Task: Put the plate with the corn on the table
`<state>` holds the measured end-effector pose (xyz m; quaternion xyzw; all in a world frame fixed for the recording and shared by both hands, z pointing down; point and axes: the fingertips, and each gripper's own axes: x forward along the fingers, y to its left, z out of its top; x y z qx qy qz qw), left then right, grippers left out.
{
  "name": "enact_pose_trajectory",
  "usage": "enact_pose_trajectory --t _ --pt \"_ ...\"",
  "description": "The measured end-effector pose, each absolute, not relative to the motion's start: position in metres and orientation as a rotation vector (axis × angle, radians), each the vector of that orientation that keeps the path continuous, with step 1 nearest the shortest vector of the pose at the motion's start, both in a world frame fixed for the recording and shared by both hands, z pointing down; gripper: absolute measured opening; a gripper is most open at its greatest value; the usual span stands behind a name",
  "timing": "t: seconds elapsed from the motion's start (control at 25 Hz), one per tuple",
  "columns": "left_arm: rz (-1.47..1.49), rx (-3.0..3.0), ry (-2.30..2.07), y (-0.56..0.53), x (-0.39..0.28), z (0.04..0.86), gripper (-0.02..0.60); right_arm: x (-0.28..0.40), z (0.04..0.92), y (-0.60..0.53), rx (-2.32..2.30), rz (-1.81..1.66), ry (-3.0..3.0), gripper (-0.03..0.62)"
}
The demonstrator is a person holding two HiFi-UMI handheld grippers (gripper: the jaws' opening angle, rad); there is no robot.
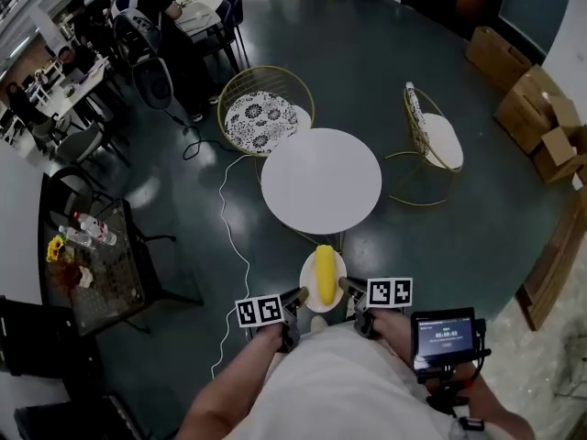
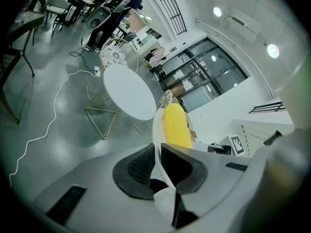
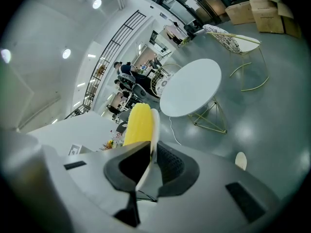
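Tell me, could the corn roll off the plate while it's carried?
Possibly. The corn is round and lies loose on the plate, so a tilt could probably roll it. The plate looks stiff: the left gripper and right gripper pinch only opposite rims, yet it shows no sag.

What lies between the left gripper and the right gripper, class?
The plate, with the corn lying on it, fills the gap, as the head view shows. The left gripper and the right gripper each clamp its rim from opposite sides.
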<state>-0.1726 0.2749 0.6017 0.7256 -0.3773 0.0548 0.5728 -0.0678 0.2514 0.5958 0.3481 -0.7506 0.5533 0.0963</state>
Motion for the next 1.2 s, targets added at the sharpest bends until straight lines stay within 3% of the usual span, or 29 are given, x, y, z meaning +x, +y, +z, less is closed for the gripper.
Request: enact_pose_trajectory --t 0.28,1.2 --pt "0.149 1.701 -0.886 0.229 -0.128 0.595 0.044 -0.024 0.589 0.203 1.033 1.656 -2.245 0.051" --pt "0.100 1.682 -0.938 0.197 -0.092 0.606 0.046 0.011 0.597 0.166 0.962 1.653 -2.286 0.051"
